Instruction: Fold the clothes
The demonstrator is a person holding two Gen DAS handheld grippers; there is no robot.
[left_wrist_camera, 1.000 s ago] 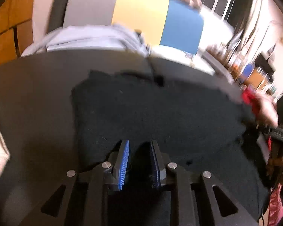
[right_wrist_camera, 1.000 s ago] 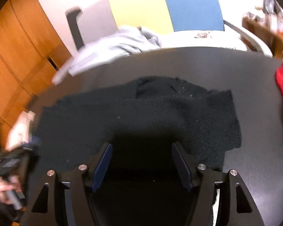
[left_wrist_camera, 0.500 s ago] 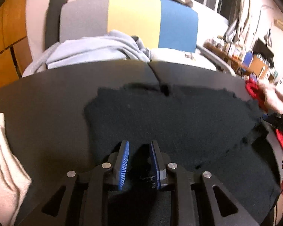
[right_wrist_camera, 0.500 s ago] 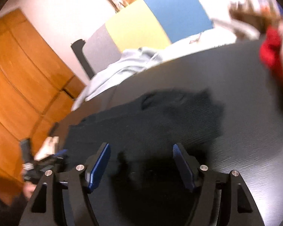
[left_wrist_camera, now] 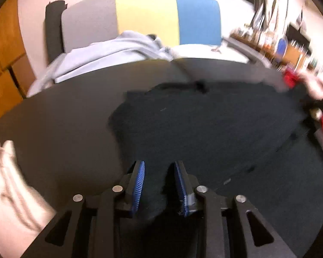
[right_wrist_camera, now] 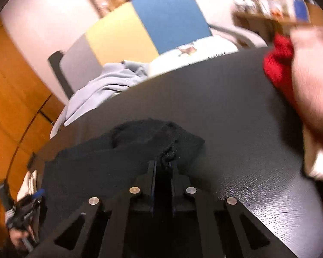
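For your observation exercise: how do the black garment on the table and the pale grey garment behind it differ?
The black garment lies spread on the dark table; the pale grey garment is heaped on the chair behind. Both tools, left and right, grip the black one; nothing touches the grey. Both are unfolded clothes.

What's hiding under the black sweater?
Under the black sweater you can see only the dark table it lies on, showing all around its edges. Whether anything small lies beneath it cannot be seen, because the cloth covers that part.
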